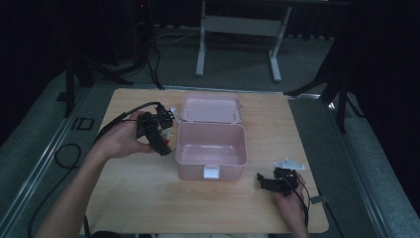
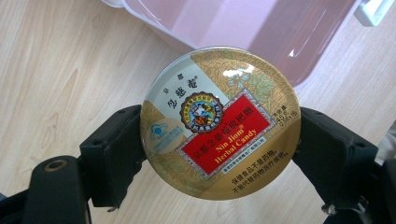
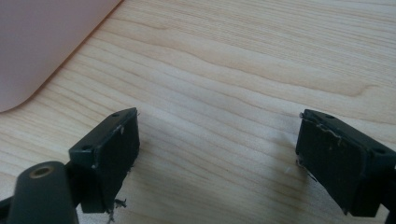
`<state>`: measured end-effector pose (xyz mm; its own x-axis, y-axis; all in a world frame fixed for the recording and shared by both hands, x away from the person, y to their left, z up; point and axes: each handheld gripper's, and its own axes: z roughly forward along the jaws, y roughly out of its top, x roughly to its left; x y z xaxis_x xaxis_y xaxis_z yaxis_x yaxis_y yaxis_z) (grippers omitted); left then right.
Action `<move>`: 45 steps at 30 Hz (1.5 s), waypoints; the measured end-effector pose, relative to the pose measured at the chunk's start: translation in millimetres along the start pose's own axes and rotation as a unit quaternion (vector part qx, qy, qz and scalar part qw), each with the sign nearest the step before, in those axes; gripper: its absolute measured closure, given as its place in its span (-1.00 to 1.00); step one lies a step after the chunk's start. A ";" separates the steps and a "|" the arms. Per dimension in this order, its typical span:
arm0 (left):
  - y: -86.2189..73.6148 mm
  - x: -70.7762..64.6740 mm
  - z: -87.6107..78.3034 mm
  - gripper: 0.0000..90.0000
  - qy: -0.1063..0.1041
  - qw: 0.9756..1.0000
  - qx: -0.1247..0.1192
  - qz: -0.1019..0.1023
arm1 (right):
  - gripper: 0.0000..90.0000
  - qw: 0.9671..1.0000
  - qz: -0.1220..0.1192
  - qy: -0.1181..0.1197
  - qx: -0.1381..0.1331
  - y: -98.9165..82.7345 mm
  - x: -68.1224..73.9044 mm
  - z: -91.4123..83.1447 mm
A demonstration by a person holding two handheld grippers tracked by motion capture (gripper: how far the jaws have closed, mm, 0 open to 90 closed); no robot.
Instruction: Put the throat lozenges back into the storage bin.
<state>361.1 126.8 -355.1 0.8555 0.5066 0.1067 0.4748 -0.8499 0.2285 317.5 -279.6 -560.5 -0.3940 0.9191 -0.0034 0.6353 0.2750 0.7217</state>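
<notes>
One round candy tin [image 2: 220,123] clamped in your left gripper [image 1: 159,132] beside the pink box [image 1: 211,148].
Your right gripper [image 3: 217,158], near the tabletop's [image 1: 148,198] right edge, has fingers wide open, empty.

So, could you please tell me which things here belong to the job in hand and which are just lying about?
In the job:
- round candy tin, clamped in the left gripper
- open pink box beside it

Lying about:
- right gripper, jaws open with nothing between them, low by the wooden table
- desk frame on the floor behind
</notes>
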 end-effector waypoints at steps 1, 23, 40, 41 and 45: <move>1.5 -0.5 0.1 -0.56 0.001 1.000 0.001 0.000 | -0.70 1.000 0.000 0.000 0.000 0.0 0.0 0.0; 23.5 -4.8 2.3 -0.56 -0.005 1.000 0.004 0.013 | -0.71 1.000 -0.001 0.001 0.000 0.0 0.0 0.0; 43.8 -15.5 10.7 -0.56 -0.011 1.000 0.009 0.027 | -0.71 1.000 -0.002 0.002 0.000 0.0 0.0 0.1; 44.4 -15.7 11.2 -0.56 -0.011 0.999 0.011 0.028 | -0.71 1.000 -0.002 0.002 0.000 0.0 0.0 0.1; 46.2 -16.5 13.0 -0.56 -0.010 0.999 0.013 0.028 | -0.71 1.000 -0.002 0.002 0.000 0.1 0.0 0.1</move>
<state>371.6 77.2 -358.9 0.8844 0.4561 0.0991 0.4318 -0.8802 0.1970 317.6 -279.6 -560.5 -0.3990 0.9169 -0.0036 0.6342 0.2788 0.7211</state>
